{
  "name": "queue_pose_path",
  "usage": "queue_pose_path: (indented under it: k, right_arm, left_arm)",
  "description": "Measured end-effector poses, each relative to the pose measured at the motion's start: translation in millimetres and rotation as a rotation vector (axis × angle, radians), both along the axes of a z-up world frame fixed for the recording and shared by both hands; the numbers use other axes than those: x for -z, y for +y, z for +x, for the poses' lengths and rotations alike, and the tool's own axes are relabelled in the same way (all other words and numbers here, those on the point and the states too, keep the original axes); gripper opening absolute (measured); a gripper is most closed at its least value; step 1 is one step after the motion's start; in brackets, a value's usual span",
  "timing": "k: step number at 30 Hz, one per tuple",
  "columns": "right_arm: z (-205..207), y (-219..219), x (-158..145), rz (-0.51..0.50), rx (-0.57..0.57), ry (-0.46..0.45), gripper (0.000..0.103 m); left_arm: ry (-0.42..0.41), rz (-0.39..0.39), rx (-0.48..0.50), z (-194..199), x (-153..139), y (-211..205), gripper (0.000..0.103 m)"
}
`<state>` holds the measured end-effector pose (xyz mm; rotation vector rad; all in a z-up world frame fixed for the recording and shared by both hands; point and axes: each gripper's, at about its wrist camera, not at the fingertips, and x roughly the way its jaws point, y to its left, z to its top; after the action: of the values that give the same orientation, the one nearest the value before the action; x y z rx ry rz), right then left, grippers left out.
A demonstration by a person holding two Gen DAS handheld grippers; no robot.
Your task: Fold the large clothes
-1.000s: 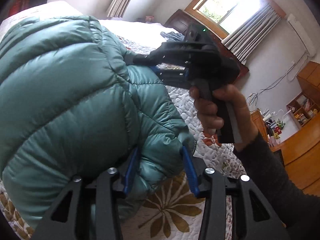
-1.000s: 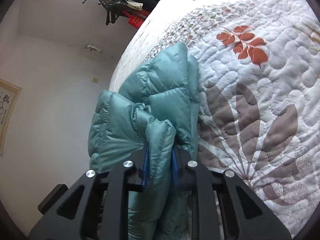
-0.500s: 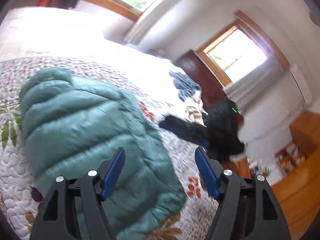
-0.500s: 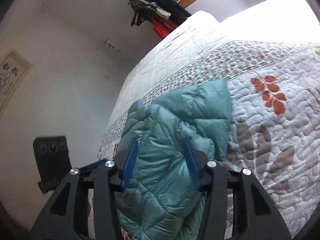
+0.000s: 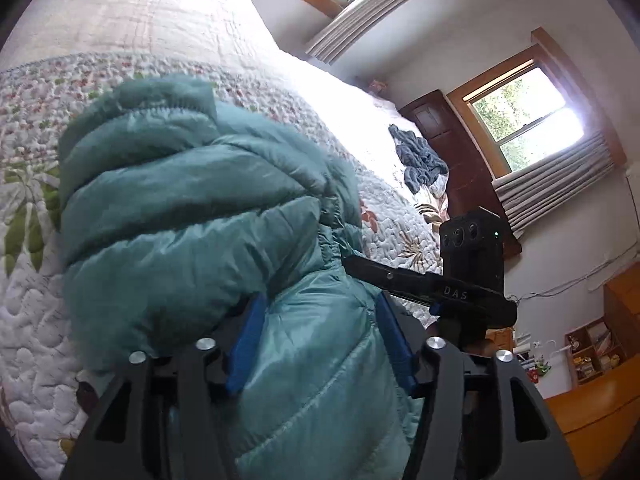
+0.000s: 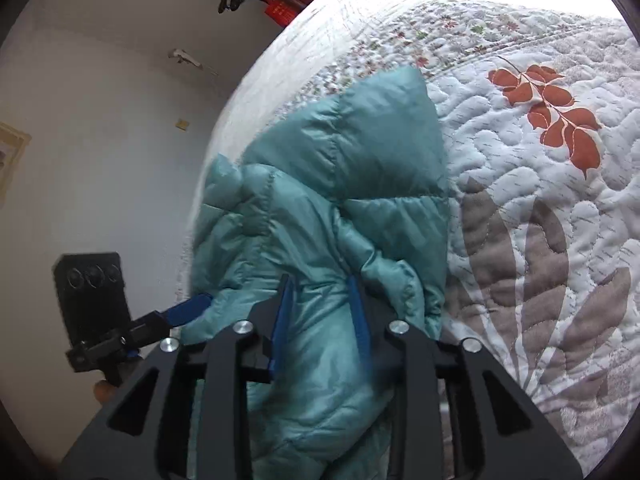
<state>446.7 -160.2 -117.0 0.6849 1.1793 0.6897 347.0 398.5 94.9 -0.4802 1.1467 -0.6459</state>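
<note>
A puffy teal jacket (image 5: 180, 208) lies bunched on the floral quilted bed (image 5: 36, 312). My left gripper (image 5: 320, 332) is down on its near edge, blue pads pressing a thick fold of the padding between them. In the right wrist view the same jacket (image 6: 352, 160) stretches away from my right gripper (image 6: 320, 320), whose pads pinch a narrower ridge of fabric. The right gripper's body (image 5: 472, 276) shows at the jacket's right side, a hand under it. One blue finger of the left gripper (image 6: 188, 312) touches the jacket's left edge.
A crumpled blue-grey cloth (image 5: 420, 160) lies further up the bed near a dark wooden headboard (image 5: 460, 168). The quilt (image 6: 540, 240) spreads right of the jacket. A white wall (image 6: 100, 160) borders the bed's left edge. Wooden shelves (image 5: 592, 352) stand by the far wall.
Half a second ago both grippers hovered open above the jacket. Both have since dropped onto its near edge and closed in on folds of the fabric.
</note>
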Motion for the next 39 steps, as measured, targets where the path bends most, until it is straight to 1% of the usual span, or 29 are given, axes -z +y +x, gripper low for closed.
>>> queue_pose_path:
  k: [1, 2, 3, 4, 6, 8, 9, 11, 12, 16, 19, 21, 25, 27, 30, 34, 37, 39]
  right_arm:
    - [4.8, -5.7, -6.8, 0.045, 0.01, -0.002, 0.064]
    - [4.2, -14.9, -15.6, 0.063, 0.028, -0.011, 0.087]
    - [4.6, -23.8, -21.4, 0.049, 0.053, -0.019, 0.096]
    - [6.7, -32.3, -22.3, 0.042, 0.072, -0.011, 0.096]
    - [11.8, -42.9, -10.3, 0.06, 0.071, 0.062, 0.096]
    - [16.6, -46.3, 9.9, 0.109, 0.051, 0.153, 0.096]
    - [18.5, -43.9, 15.5, 0.133, 0.042, 0.173, 0.096]
    - [19.1, -40.5, 24.8, 0.172, 0.021, 0.177, 0.096]
    - [19.7, -37.6, 28.8, 0.18, 0.01, 0.176, 0.096]
    - [21.7, -29.1, 43.7, 0.184, -0.013, 0.205, 0.096]
    - [25.9, -25.0, 49.6, 0.201, -0.023, 0.209, 0.096]
    - [28.2, -23.5, 53.0, 0.215, -0.038, 0.21, 0.096]
    - [42.7, -14.0, 62.3, 0.23, -0.059, 0.209, 0.096]
    - [47.5, -7.3, 62.9, 0.244, -0.07, 0.211, 0.097]
    - [55.4, 7.3, 64.3, 0.239, -0.096, 0.209, 0.098]
    - [69.3, 19.4, 70.5, 0.257, -0.101, 0.212, 0.099]
    - [77.4, 29.9, 72.2, 0.255, -0.11, 0.208, 0.1]
    - [80.2, 36.3, 71.3, 0.256, -0.114, 0.205, 0.099]
  left_arm:
    - [-0.049, -0.009, 0.005, -12.9, -15.4, 6.6, 0.078]
    - [-0.096, -0.011, 0.013, -24.8, -27.2, 14.5, 0.086]
    - [-0.14, -0.008, 0.02, -40.8, -37.5, 24.4, 0.09]
    - [-0.159, -0.005, 0.019, -51.6, -41.5, 31.5, 0.091]
    - [-0.147, -0.027, -0.006, -72.0, -39.0, 51.7, 0.094]
    - [-0.084, -0.063, -0.02, -82.0, -24.5, 68.2, 0.094]
    - [-0.045, -0.08, -0.026, -84.3, -12.9, 74.3, 0.094]
    - [0.024, -0.105, -0.031, -88.0, 9.1, 82.4, 0.094]
    - [0.046, -0.118, -0.034, -90.3, 16.0, 85.9, 0.094]
    - [0.147, -0.251, -0.054, -95.4, 48.5, 92.2, 0.094]
    - [0.164, -0.298, -0.057, -97.2, 60.6, 92.3, 0.094]
    - [0.176, -0.343, -0.055, -100.1, 67.6, 95.0, 0.094]
    - [0.187, -0.415, -0.065, -101.9, 81.7, 95.2, 0.094]
    - [0.198, -0.427, -0.067, -103.8, 87.2, 101.5, 0.095]
    - [0.193, -0.431, -0.055, -105.2, 88.1, 97.2, 0.099]
    - [0.209, -0.424, -0.026, -96.2, 88.6, 83.9, 0.099]
    - [0.22, -0.43, -0.023, -93.9, 91.3, 80.4, 0.099]
    - [0.224, -0.406, -0.012, -94.7, 91.7, 74.4, 0.099]
